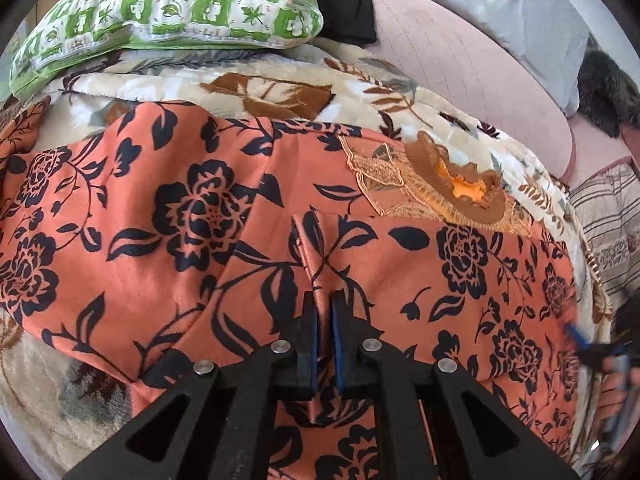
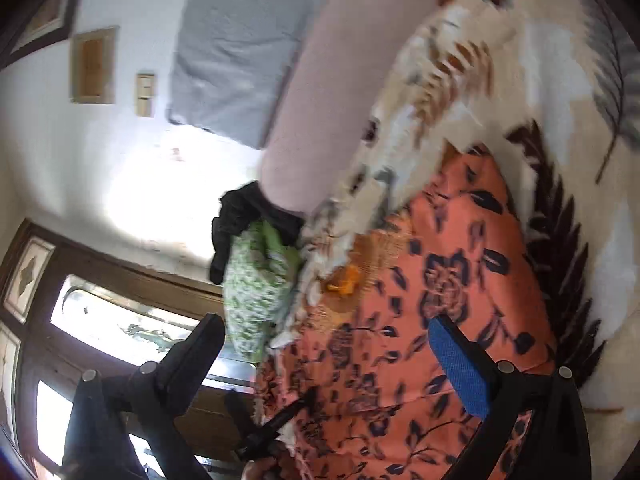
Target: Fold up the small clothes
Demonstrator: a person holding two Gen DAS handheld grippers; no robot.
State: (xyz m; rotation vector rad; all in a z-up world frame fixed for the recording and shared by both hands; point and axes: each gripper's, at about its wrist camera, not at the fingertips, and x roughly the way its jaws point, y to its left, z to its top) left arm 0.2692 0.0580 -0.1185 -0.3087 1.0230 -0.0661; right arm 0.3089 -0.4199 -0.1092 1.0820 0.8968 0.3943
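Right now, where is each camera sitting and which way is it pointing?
Left wrist: on the left gripper, looking along shut jaws pinching a ridge of the orange floral garment on the blanket; the right gripper's tip shows at the right edge.
Right wrist: on the right gripper, tilted sideways, jaws open above the garment's edge, facing wall and door.
Shared: garment, blanket, green pillow, pink cushion.

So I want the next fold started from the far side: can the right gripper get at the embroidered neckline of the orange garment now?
Probably yes. The right gripper has its jaws wide open and empty, and the embroidered neckline lies uncovered ahead of it.
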